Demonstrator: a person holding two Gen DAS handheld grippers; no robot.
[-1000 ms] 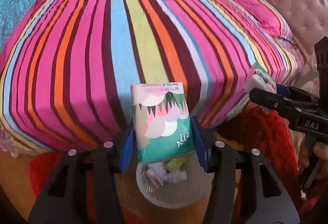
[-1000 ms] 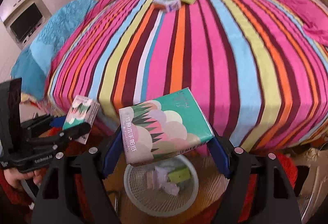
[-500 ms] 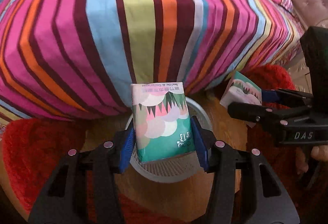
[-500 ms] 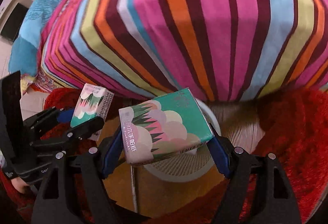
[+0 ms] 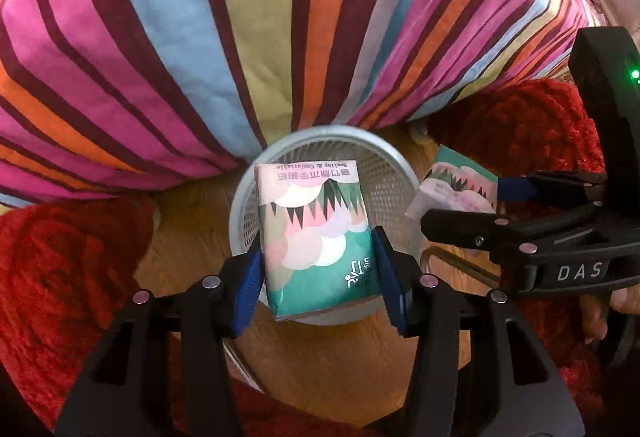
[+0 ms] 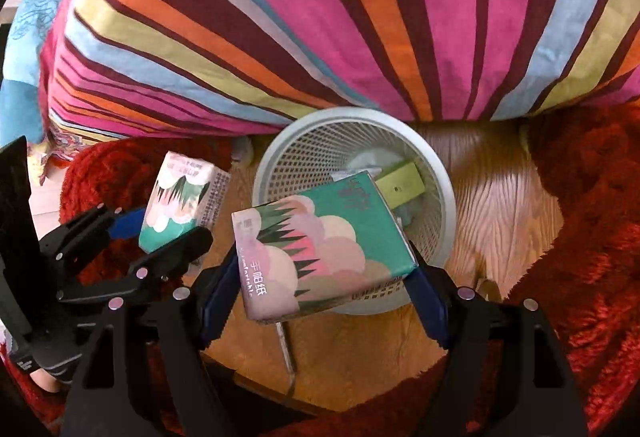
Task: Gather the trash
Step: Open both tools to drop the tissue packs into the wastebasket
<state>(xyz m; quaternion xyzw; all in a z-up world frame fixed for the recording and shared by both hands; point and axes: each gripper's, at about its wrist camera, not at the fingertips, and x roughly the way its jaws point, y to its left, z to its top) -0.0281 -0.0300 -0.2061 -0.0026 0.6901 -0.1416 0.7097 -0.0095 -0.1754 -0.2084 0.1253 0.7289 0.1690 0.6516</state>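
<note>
Some likely paper scraps inside mesh wastebasket

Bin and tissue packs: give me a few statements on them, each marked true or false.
1. Each claw grips a tissue pack: the left claw holds the left pack, the right claw the right pack. True.
2. The bin is empty. False: a yellow-green box and crumpled paper lie inside.
3. The bin stands on the bed. False: it stands on wooden floor beside it.
4. Red rug flanks the bin. True.
</note>
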